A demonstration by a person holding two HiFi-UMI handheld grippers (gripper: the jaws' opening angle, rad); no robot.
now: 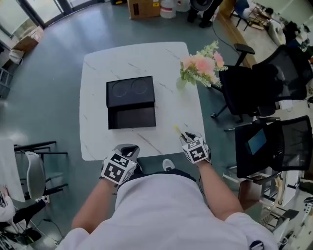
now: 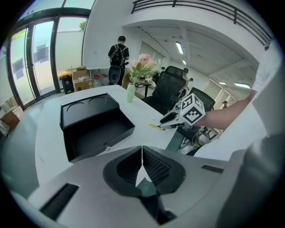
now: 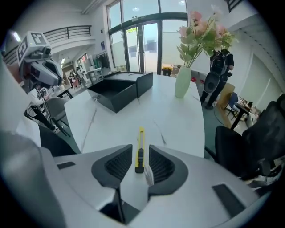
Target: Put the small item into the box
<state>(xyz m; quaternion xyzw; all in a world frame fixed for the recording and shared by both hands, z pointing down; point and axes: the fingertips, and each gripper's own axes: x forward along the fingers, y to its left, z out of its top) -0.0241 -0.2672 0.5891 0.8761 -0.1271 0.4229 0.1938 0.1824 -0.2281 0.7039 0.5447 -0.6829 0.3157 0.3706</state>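
A small yellow utility knife (image 3: 140,149) lies flat on the white table (image 1: 98,73) near its front right edge, shown also in the head view (image 1: 179,132). My right gripper (image 3: 140,165) is open around the knife's near end, with a gap between each pad and the knife. The black box (image 1: 131,102) stands open in the middle of the table, its lid laid back on the far side and its tray (image 2: 95,127) empty. My left gripper (image 2: 142,162) hovers at the front edge, left of the right one, shut with nothing between its pads.
A vase of pink flowers (image 1: 200,68) stands at the table's far right corner. Black office chairs (image 1: 264,83) crowd the right side. A person with a backpack (image 2: 118,58) stands far behind the table. Cardboard boxes (image 1: 143,8) sit on the floor beyond.
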